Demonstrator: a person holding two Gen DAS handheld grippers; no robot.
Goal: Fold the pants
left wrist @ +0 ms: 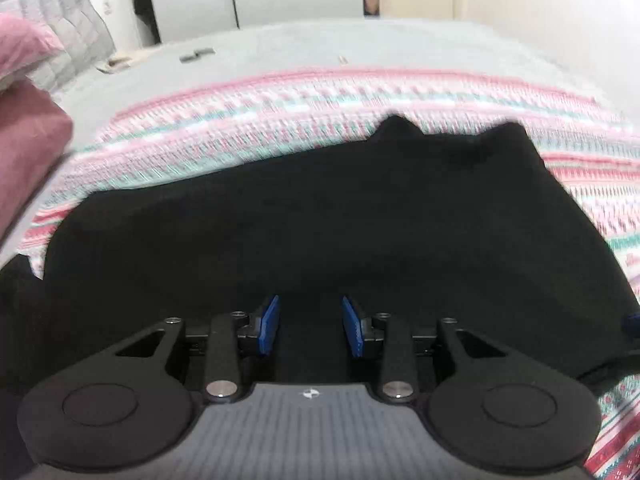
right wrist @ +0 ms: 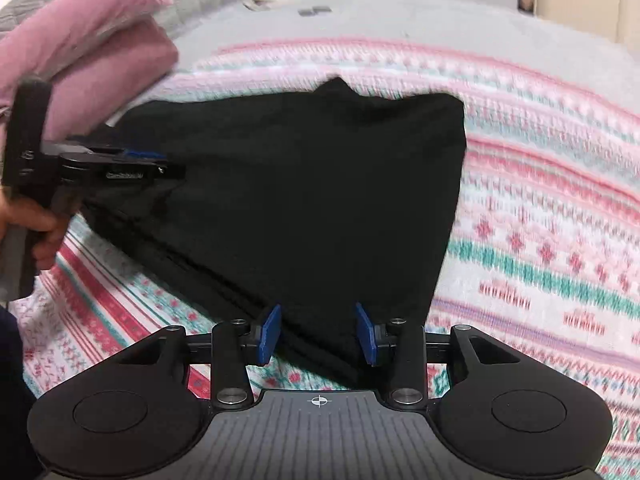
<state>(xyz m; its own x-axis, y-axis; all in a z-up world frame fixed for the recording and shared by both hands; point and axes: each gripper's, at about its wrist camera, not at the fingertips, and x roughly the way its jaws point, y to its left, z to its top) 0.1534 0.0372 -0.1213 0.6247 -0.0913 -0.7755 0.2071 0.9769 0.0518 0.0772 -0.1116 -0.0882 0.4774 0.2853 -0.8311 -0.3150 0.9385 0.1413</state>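
Pants (right wrist: 288,200) lying black on striped blanket (right wrist: 540,240) atop bed; I'm seeing left tongs (left wrist: 311,326) and right tongs (right wrist: 319,334) both gaping, gripping nothing, hovering over near edge.

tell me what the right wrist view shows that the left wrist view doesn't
Only the right wrist view shows the left gripper from the side, at the left edge of the black pants, with the person's hand on its handle. It also shows the right gripper open over the pants' near corner.

Only the left wrist view shows the left gripper's own blue pads spread apart, with the pants filling the gap.

Both show the black pants on the pink and teal patterned blanket, the pink pillows and the grey bedsheet.
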